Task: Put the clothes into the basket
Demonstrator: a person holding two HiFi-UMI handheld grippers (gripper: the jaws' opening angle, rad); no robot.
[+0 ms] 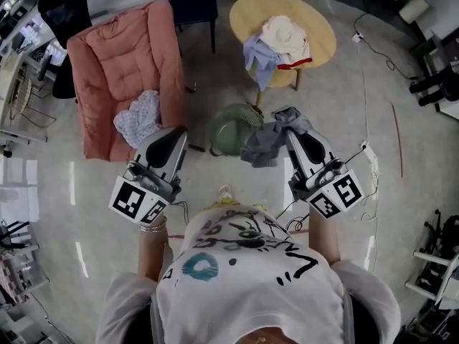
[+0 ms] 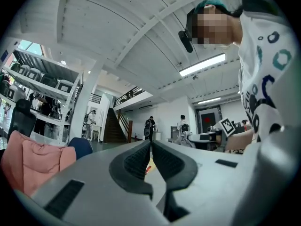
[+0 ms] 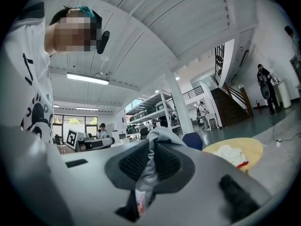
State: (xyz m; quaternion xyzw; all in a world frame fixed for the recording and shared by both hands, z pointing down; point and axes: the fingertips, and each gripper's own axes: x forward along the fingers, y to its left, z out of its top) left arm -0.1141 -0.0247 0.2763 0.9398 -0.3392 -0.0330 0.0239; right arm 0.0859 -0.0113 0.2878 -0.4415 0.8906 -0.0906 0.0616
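My right gripper (image 1: 292, 122) is shut on a grey garment (image 1: 267, 142) that hangs from its tip just right of the green basket (image 1: 231, 130) on the floor. The same grey garment (image 3: 149, 166) is pinched between the pads in the right gripper view. My left gripper (image 1: 176, 136) is shut and holds nothing; its pads (image 2: 141, 161) meet with only a sliver between them. More clothes (image 1: 280, 43) lie piled on the round wooden table (image 1: 323, 38), and a patterned cloth (image 1: 140, 117) rests on the pink armchair (image 1: 122, 63).
A dark chair (image 1: 192, 2) stands behind the armchair. Cables (image 1: 373, 84) run over the floor at the right. Shelving and furniture line the left and right edges. Other people stand far off near a staircase (image 2: 113, 126).
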